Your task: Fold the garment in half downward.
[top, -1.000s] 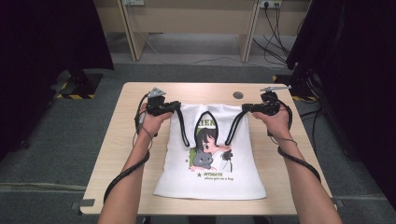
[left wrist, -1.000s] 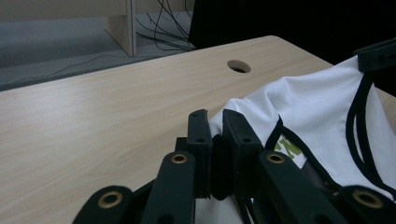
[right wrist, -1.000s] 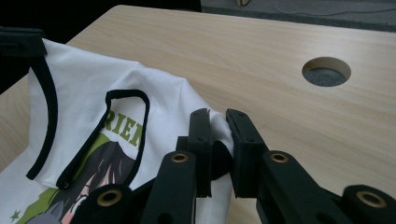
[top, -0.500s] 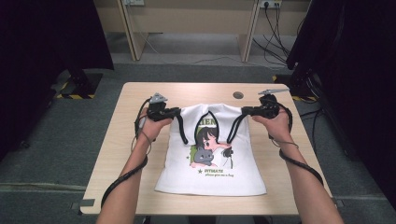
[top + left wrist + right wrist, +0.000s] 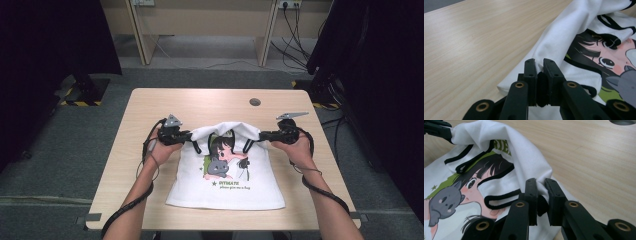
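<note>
A white tote bag (image 5: pixel 226 175) with a cartoon girl and a grey cat printed on it lies on the wooden table (image 5: pixel 150 110), its black handles (image 5: pixel 229 136) loose on the print. The bag's top end is folded back toward me. My left gripper (image 5: pixel 191 136) is shut on the fold's left corner; the cloth (image 5: pixel 554 42) is pinched between its jaws (image 5: pixel 539 65). My right gripper (image 5: pixel 260 135) is shut on the right corner, the cloth (image 5: pixel 529 157) bunched between its jaws (image 5: pixel 540 185). The left gripper's tip (image 5: pixel 439 130) also shows at the top left of the right gripper view.
A round cable hole (image 5: pixel 255 102) sits in the table's far right part. Bare tabletop surrounds the bag on the far side and on both sides. Desks and cables (image 5: pixel 295 30) stand beyond the table, and dark curtains flank it.
Both grippers have come toward me and lower, folding the bag's top edge further over the print. The bag's lower part has stayed flat.
</note>
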A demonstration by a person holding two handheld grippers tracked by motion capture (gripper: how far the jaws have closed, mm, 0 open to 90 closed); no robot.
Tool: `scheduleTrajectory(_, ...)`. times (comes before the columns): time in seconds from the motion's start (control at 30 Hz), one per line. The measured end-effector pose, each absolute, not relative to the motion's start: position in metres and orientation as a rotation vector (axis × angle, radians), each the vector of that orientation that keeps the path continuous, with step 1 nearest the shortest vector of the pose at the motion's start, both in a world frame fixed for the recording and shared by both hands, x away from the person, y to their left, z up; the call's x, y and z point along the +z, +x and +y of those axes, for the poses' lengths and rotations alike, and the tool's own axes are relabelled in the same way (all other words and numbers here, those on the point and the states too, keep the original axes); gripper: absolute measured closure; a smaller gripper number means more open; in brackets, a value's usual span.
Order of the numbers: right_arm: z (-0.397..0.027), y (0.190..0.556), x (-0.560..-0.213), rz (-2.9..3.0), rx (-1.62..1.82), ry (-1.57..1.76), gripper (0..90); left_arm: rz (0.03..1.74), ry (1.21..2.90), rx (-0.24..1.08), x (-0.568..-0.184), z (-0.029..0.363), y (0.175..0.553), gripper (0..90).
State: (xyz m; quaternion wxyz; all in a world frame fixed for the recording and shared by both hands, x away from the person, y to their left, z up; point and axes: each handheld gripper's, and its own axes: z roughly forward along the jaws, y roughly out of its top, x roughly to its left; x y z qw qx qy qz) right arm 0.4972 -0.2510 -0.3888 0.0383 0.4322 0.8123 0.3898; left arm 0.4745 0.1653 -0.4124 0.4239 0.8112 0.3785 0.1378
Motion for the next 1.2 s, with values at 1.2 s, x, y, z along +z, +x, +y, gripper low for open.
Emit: scheduleTrajectory(1.2, -0.269, 0.441, -0.389, 2.589, 1.242, 1.111, 80.5, 0.805, 2.064, 0.467, -0.408, 0.178, 0.408, 80.9)
